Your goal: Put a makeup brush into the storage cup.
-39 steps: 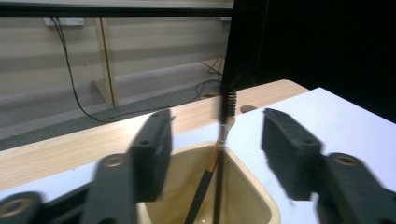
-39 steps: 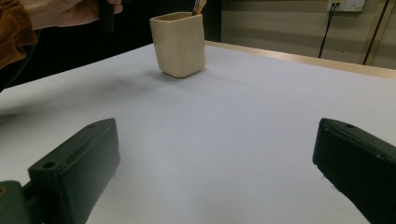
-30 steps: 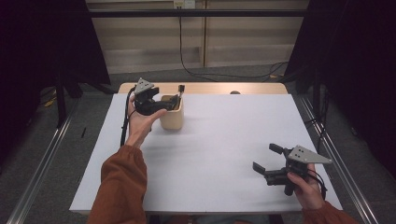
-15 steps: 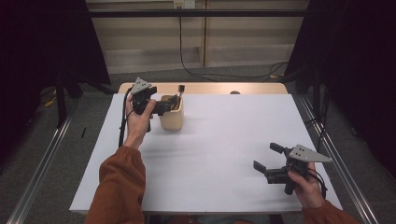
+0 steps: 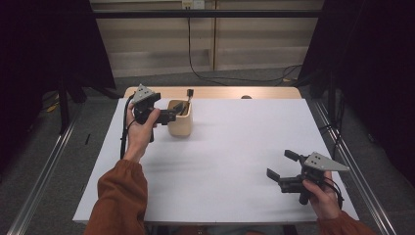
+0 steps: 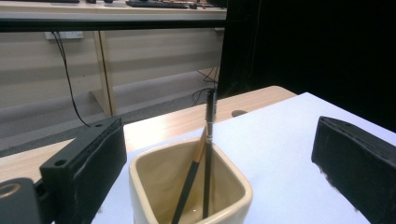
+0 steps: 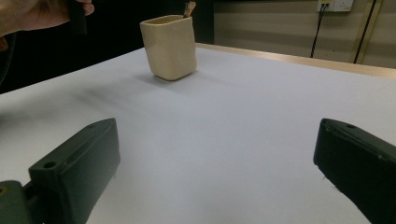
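Table: one, lying flat under a smooth white sheet.
Cup: one, cream, glossy, square with rounded corners, standing at the table's far left.
Sticks: two thin ones, leaning inside the cup.
Left gripper: hovering level just beside the cup's rim, jaws having just been opening, nothing between them.
Right gripper: resting low near the right edge, jaws standing apart, holding nothing.

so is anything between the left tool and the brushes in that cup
Nothing visible is. The left tool hangs open just over the cream cup, one jaw on each side of its rim. The two thin brushes lean inside, tips above the rim, with only open air before them.
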Motion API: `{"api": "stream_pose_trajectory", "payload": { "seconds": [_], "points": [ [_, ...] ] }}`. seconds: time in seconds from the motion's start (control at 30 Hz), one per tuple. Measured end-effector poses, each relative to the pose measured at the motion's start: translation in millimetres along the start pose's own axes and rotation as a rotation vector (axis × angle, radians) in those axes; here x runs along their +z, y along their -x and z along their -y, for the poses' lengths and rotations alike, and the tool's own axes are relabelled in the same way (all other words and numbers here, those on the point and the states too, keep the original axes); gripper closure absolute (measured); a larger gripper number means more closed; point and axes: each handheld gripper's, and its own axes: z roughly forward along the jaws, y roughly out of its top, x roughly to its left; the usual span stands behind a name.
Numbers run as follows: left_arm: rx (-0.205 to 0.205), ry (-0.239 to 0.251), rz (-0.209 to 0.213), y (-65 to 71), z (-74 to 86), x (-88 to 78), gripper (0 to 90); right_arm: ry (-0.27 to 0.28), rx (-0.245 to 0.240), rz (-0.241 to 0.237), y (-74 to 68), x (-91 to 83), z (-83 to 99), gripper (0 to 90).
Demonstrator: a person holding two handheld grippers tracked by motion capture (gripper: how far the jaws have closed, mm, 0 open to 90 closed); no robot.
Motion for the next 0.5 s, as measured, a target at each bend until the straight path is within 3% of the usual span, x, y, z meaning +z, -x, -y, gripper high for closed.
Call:
{"api": "stream_pose_trajectory", "payload": {
  "seconds": [0.5],
  "points": [
    [0.011,0.018,0.011,15.3,3.6,-24.6,2.3,0.001,-0.003,0.013,-2.8,-2.8,-0.3,0.0]
  ]
}}
